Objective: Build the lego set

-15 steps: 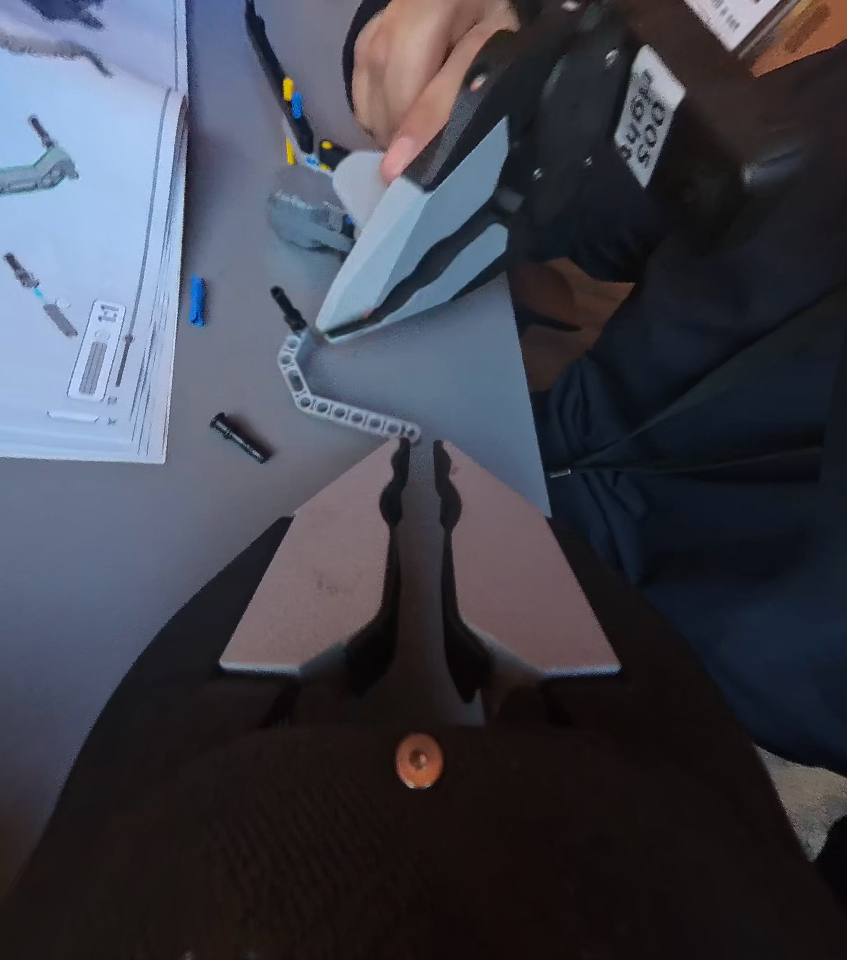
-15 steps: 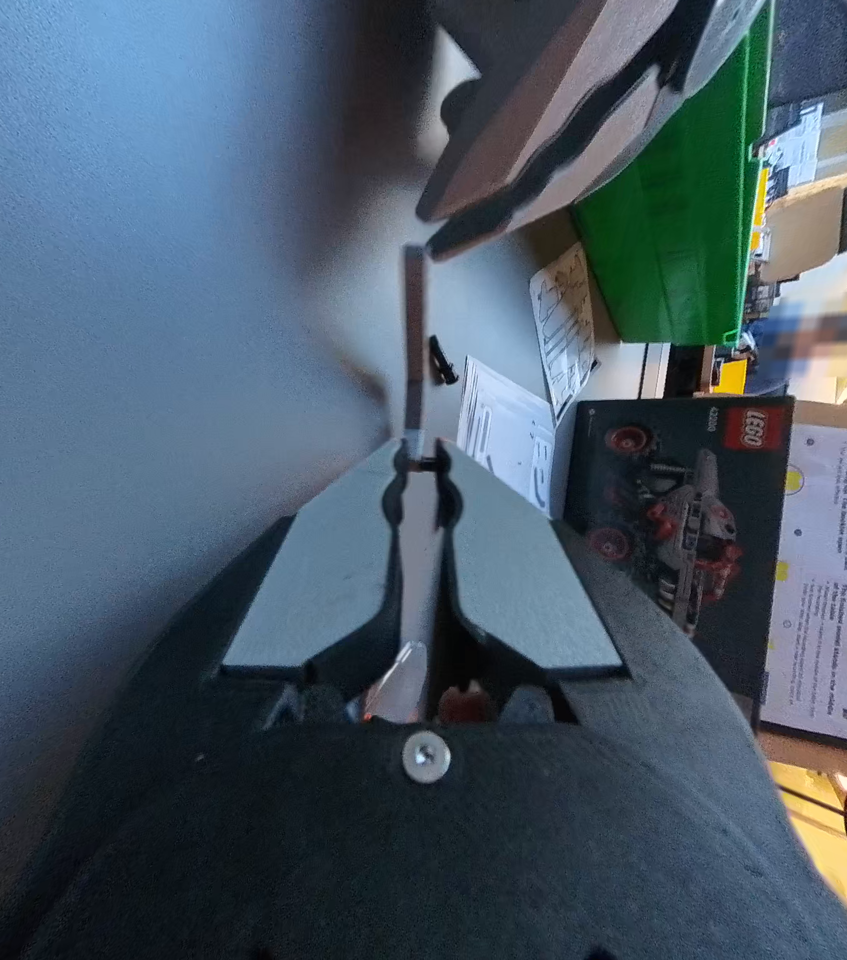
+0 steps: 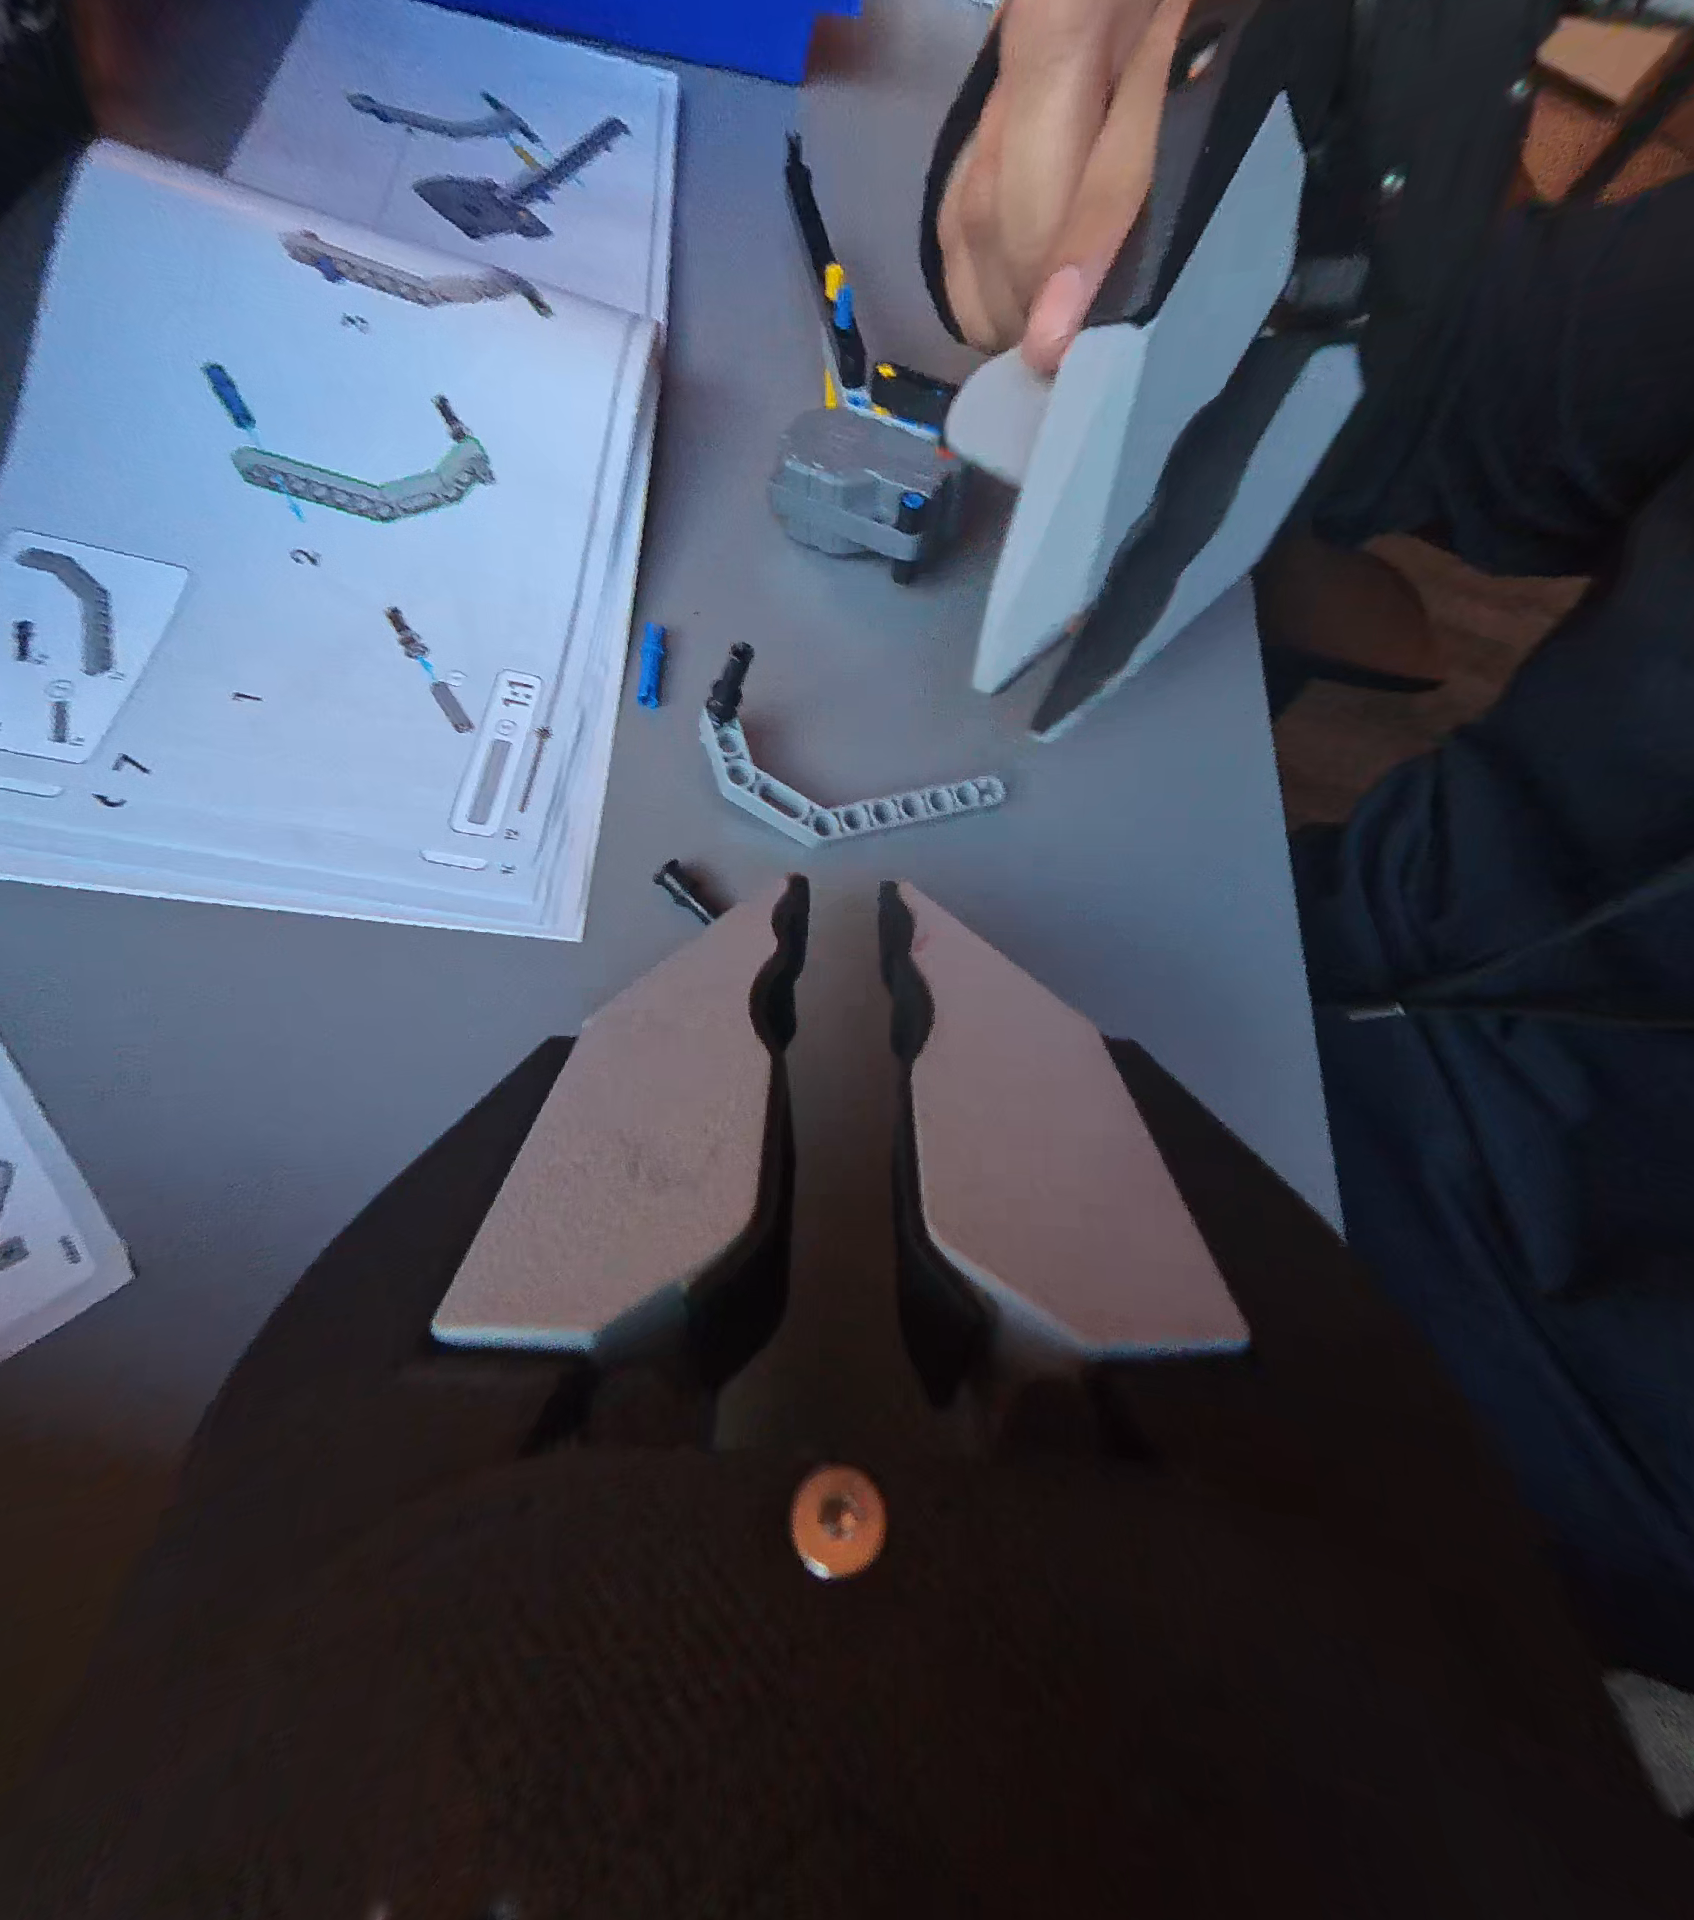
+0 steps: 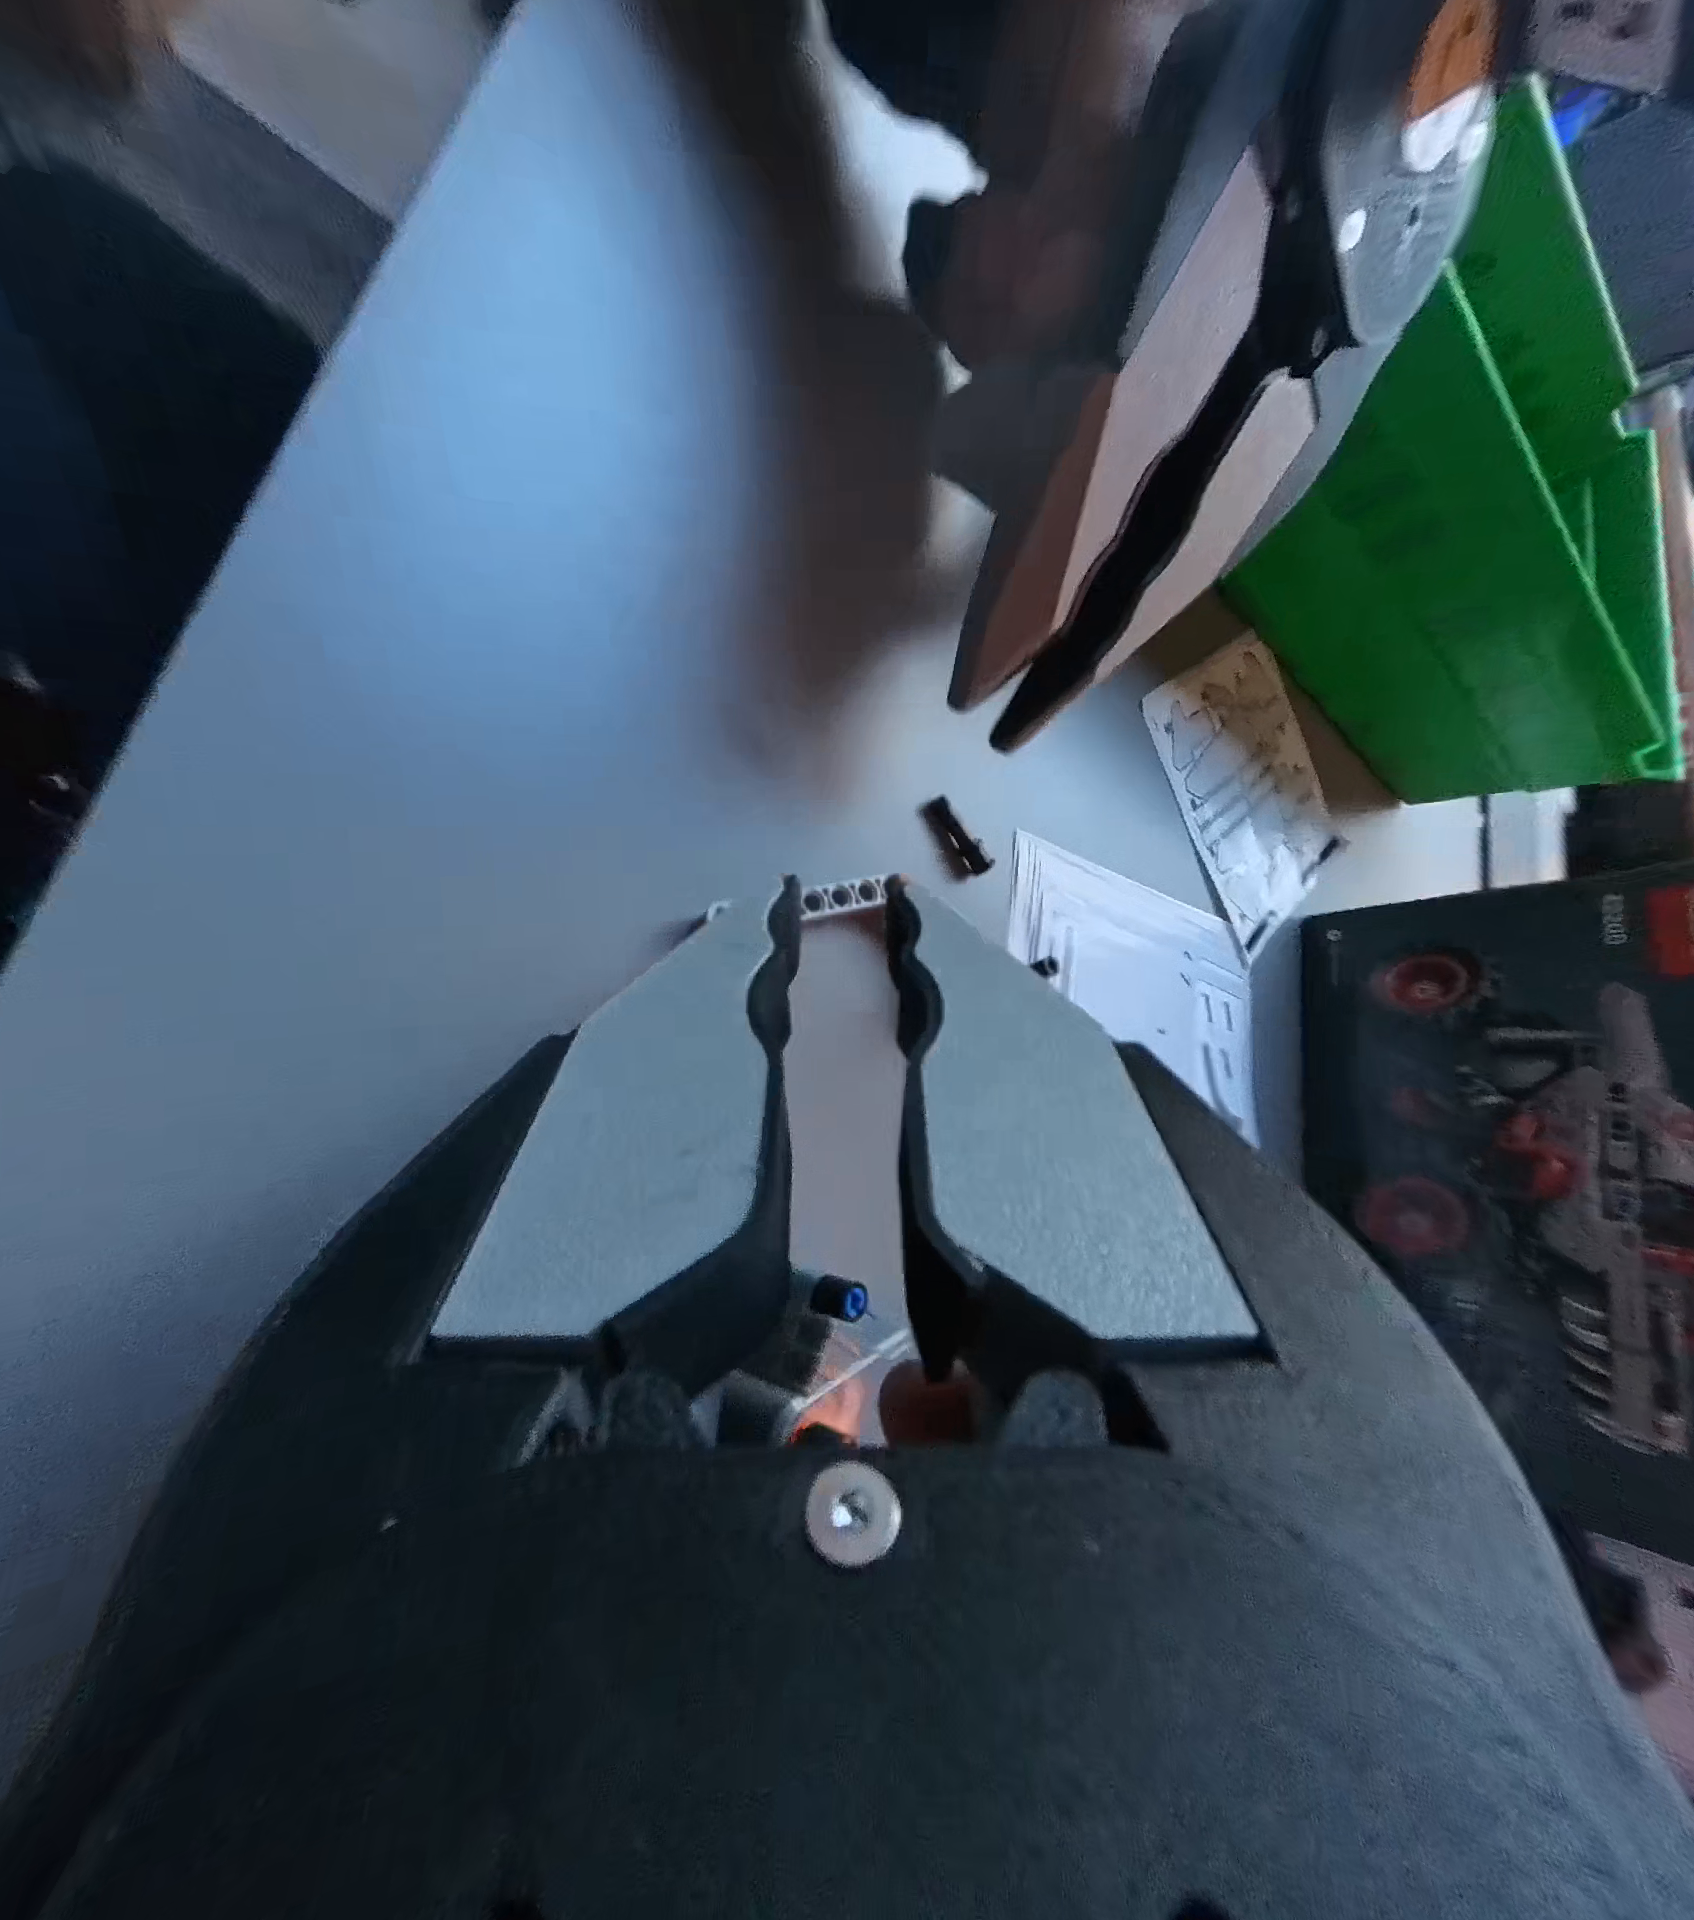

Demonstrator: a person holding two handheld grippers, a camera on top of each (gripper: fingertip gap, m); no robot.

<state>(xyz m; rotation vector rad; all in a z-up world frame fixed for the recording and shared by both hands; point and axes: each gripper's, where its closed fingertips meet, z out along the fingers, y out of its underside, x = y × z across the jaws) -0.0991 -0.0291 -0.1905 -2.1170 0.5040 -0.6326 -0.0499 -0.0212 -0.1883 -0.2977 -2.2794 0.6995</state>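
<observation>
- Plainly, the left gripper stood parted and empty, and the right gripper likewise gaped, holding nothing.
- The bent grey beam lay on the table between them, a black pin in 1 end.
- It looked light, stiff and slick; its straight arm seemed the best hold.
- The booklet and box carried printing.

Bent grey beam lies flat on the table — black pin in one end.
</observation>
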